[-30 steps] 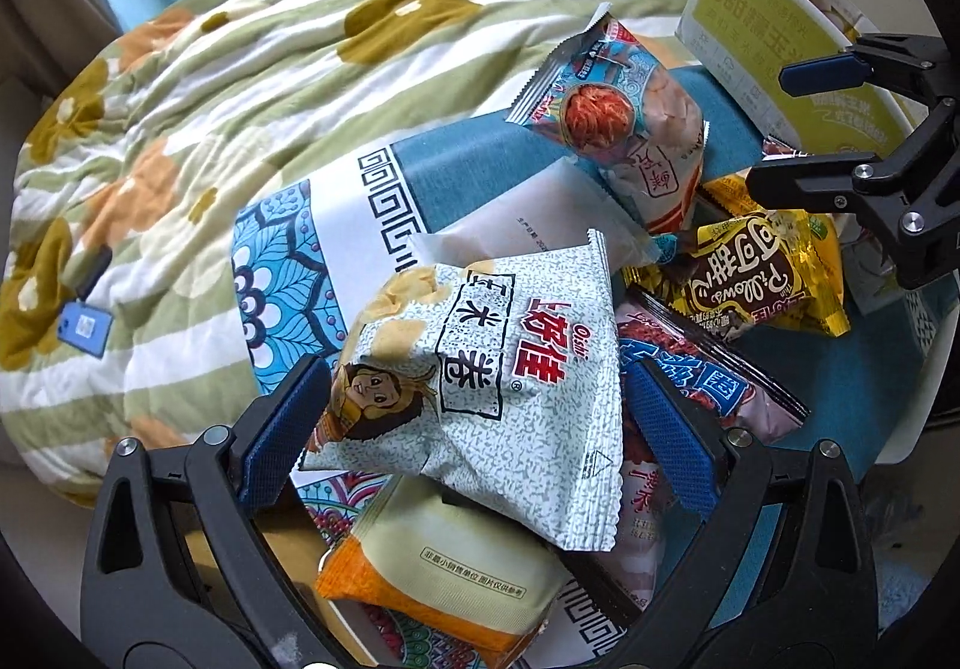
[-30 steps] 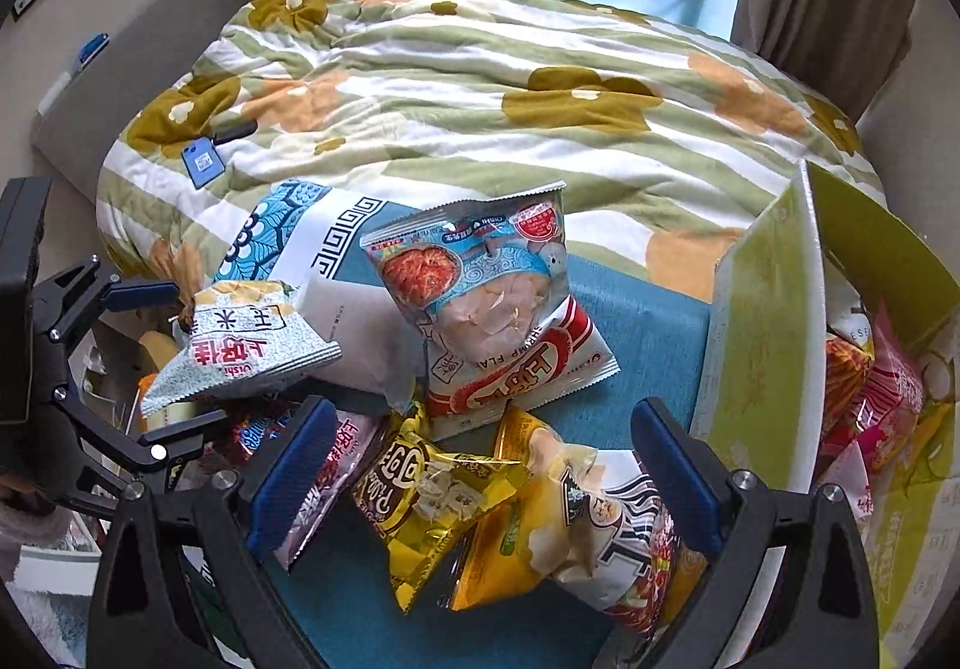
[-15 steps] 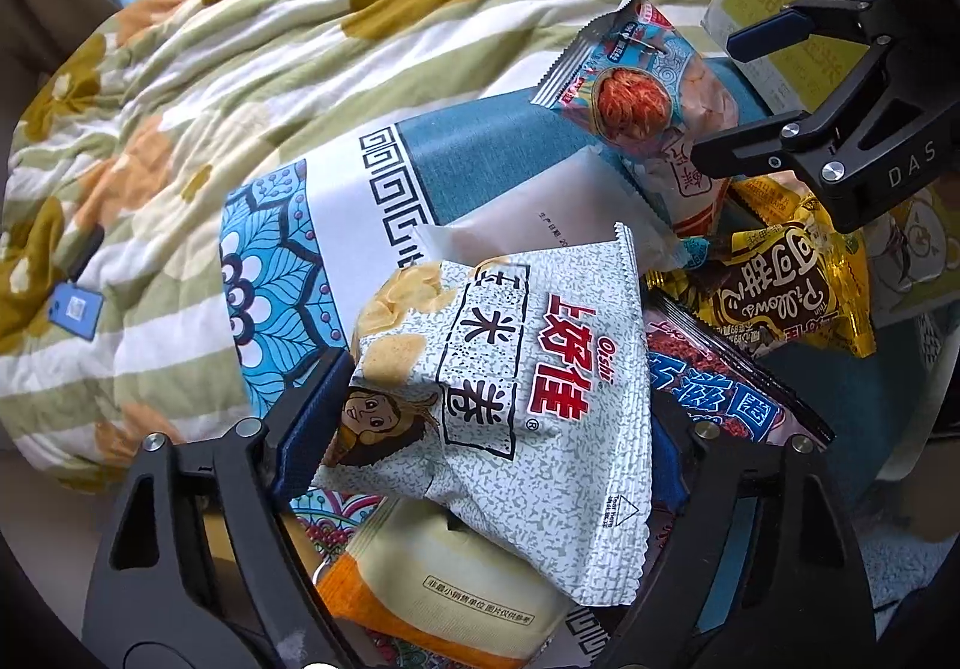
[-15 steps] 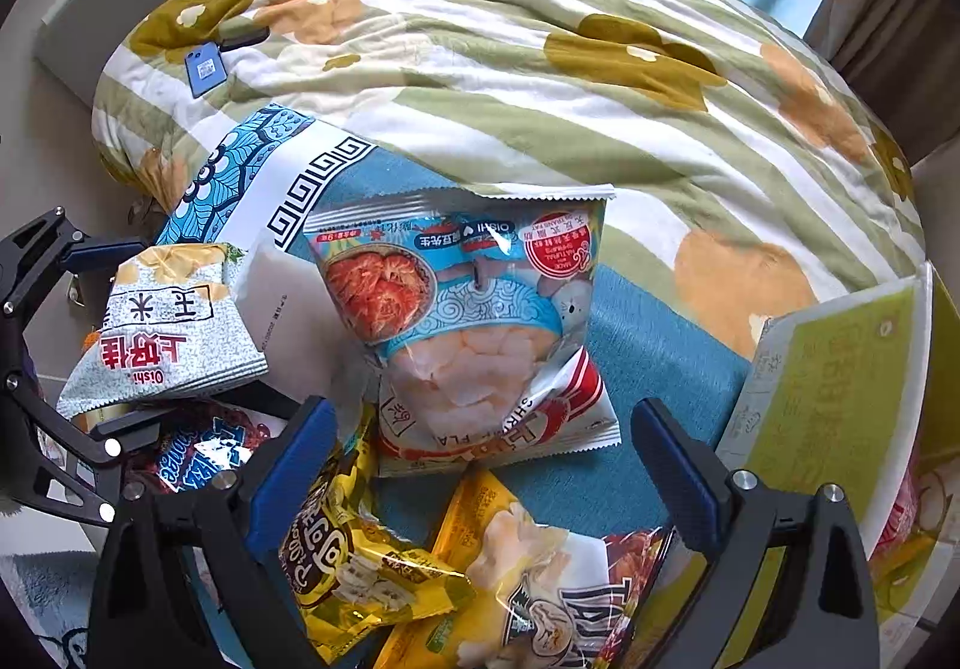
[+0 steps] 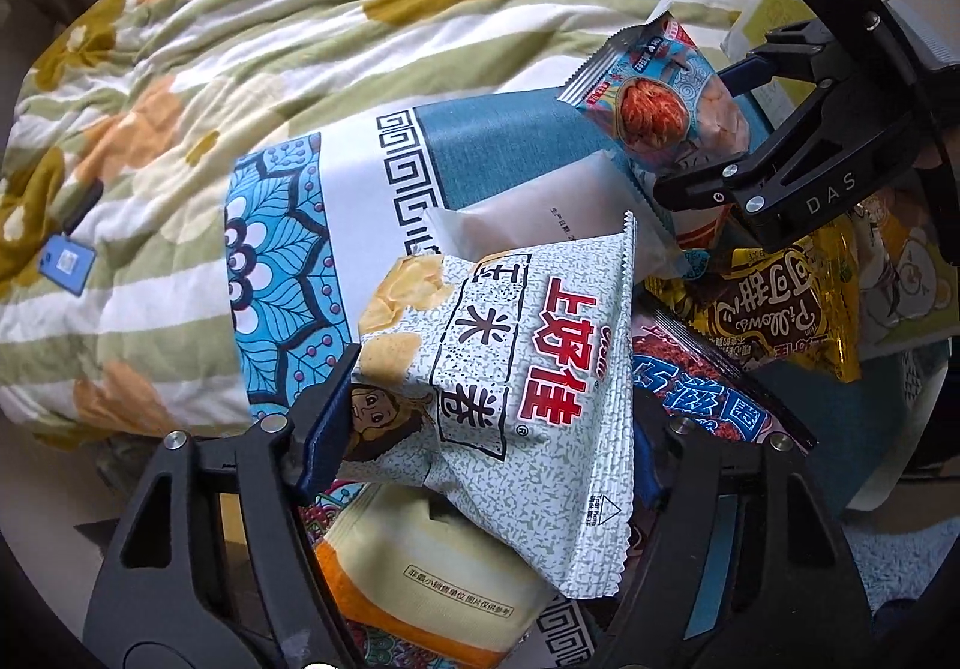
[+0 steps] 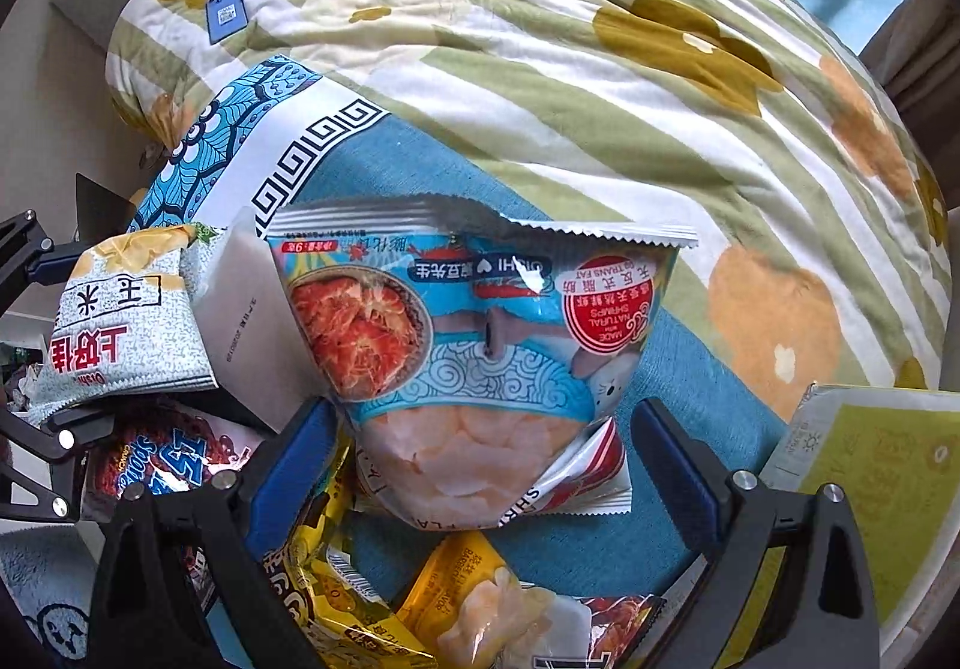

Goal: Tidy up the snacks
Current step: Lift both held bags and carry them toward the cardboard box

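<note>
Currently mid-pick: left tool (image 5: 486, 417) clamps the corn chip bag (image 5: 510, 381) at frame center, right tool (image 6: 480, 465) gapes around the shrimp chip bag (image 6: 480, 345), next needs closing.

Left gripper (image 5: 486, 417) clamped tight, both fingers pressing in on a chip bag (image 5: 510, 381). Right gripper (image 6: 480, 453) spread wide, fingers either side of a shrimp cracker bag (image 6: 480, 345), not pinching.

The white speckled bag (image 5: 510, 387) bears large red "上好佳" and black "玉米卷", with "Oishi" small beside it. The right gripper's (image 5: 720, 129) black body reads "DAS". On the blue shrimp-chip bag (image 6: 474, 351) — "OISHI", and a red seal, "MADE WITH NATURAL SHRIMPS, NO TRANS FAT". The yellow-brown bag (image 5: 774, 309) shows "Pillows".
</note>
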The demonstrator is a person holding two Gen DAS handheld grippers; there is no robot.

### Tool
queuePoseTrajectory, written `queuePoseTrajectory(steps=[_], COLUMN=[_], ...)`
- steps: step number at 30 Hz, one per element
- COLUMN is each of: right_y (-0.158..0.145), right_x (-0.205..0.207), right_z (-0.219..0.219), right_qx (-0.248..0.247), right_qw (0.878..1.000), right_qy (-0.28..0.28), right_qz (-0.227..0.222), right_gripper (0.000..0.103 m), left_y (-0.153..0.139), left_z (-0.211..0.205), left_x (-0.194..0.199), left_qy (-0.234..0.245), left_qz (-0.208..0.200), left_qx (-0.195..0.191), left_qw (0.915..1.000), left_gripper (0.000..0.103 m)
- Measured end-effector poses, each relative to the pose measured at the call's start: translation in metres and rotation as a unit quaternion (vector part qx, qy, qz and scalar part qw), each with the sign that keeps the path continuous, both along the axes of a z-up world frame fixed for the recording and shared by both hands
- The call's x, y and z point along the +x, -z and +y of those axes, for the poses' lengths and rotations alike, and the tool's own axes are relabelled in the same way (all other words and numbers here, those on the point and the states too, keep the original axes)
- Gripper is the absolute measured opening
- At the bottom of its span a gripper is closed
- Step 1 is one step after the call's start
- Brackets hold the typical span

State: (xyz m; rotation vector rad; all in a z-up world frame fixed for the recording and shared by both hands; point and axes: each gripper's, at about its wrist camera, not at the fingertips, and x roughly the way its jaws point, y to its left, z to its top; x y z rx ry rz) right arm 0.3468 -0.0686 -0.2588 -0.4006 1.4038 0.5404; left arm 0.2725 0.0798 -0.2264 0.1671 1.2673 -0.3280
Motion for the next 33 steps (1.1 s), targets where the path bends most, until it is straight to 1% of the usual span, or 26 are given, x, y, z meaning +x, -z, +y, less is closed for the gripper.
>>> queuePoseTrajectory(steps=[1, 3, 5, 6, 8, 9, 13, 16, 21, 26, 30, 33], right_y=[0.002, 0.005, 0.006, 0.006, 0.002, -0.001, -0.014, -0.027, -0.054, -0.090, -0.118, -0.137], right_x=[0.001, 0.000, -0.002, -0.003, -0.006, -0.008, -0.011, -0.014, -0.024, -0.035, -0.049, -0.063], right_z=[0.000, 0.000, 0.000, 0.000, -0.001, -0.002, -0.009, -0.015, -0.021, -0.028, -0.034, -0.042], right_qx=[0.002, 0.002, 0.002, 0.007, 0.012, 0.010, 0.017, 0.029, 0.044, 0.071, 0.082, 0.088], right_qw=[1.000, 1.000, 1.000, 1.000, 1.000, 1.000, 0.999, 0.998, 0.995, 0.987, 0.982, 0.978], right_qy=[0.000, -0.002, -0.008, -0.007, -0.005, -0.004, 0.013, 0.028, 0.054, 0.082, 0.099, 0.116], right_qz=[0.002, 0.002, 0.004, 0.004, -0.003, -0.009, -0.027, -0.040, -0.077, -0.118, -0.139, -0.149], right_gripper=[0.098, 0.092, 0.078, 0.076, 0.068, 0.065, 0.063, 0.063, 0.063, 0.063, 0.063, 0.063], left_y=[0.000, -0.001, -0.002, -0.003, -0.006, -0.008, -0.017, -0.028, -0.051, -0.078, -0.100, -0.118], left_z=[0.001, 0.001, 0.000, 0.000, 0.000, 0.001, 0.003, 0.006, 0.006, 0.004, -0.001, -0.009], left_x=[0.000, 0.000, -0.001, -0.001, -0.002, -0.003, -0.005, -0.007, -0.012, -0.025, -0.035, -0.039], left_qy=[-0.002, -0.004, -0.004, -0.003, -0.003, -0.003, -0.005, -0.007, -0.005, 0.002, 0.008, 0.020], left_qz=[-0.001, -0.001, -0.003, -0.004, -0.006, -0.008, -0.016, -0.024, -0.048, -0.074, -0.092, -0.108], left_qx=[-0.001, -0.003, -0.003, -0.003, -0.005, -0.006, -0.011, -0.024, -0.032, -0.040, -0.044, -0.053], left_qw=[1.0000, 1.0000, 1.0000, 1.0000, 1.0000, 0.9999, 0.9998, 0.9994, 0.9983, 0.9965, 0.9948, 0.9925], left_gripper=[0.069, 0.069, 0.069, 0.068, 0.068, 0.067, 0.067, 0.067, 0.067, 0.067, 0.067, 0.067])
